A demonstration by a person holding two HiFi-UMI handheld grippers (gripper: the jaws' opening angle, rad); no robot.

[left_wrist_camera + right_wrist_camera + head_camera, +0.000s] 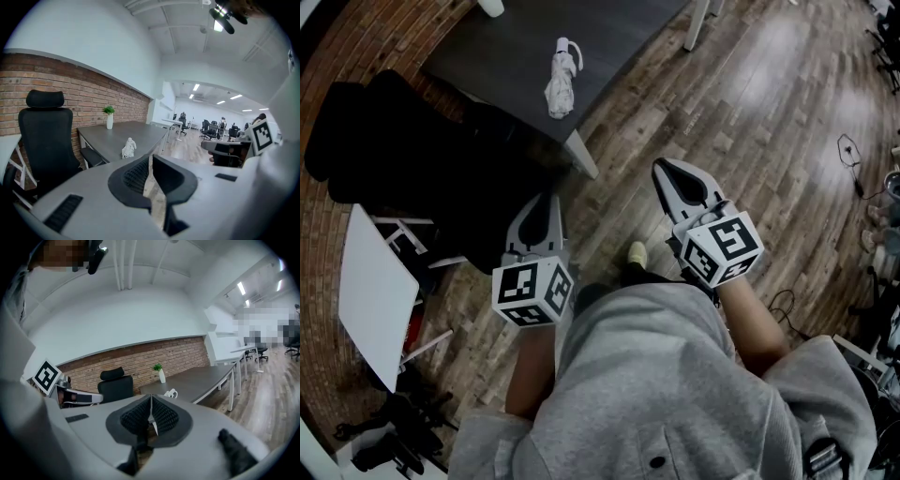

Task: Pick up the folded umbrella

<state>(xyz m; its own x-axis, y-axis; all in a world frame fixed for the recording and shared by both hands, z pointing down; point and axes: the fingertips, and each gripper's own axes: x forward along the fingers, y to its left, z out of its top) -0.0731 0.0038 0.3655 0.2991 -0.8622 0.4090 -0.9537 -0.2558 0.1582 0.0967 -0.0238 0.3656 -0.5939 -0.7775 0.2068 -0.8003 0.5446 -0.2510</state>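
1. The wooden floor [750, 112] fills most of the head view. The person stands on it short of the desk, so the task's thing looks out of reach for now.
2. The dark grey surface [506, 47] lies ahead at the upper left, with its corner leg nearest the grippers.
3. A black office chair [384, 141] sits at its left side, so I judge the corner to be the open way in.
4. The left gripper [546, 204] and right gripper [667, 173] are held side by side, pointing towards the desk. Both have their jaws pressed together, with nothing in them.
5. The folded umbrella [562, 80], white, lies on the surface near that corner, well apart from both grippers
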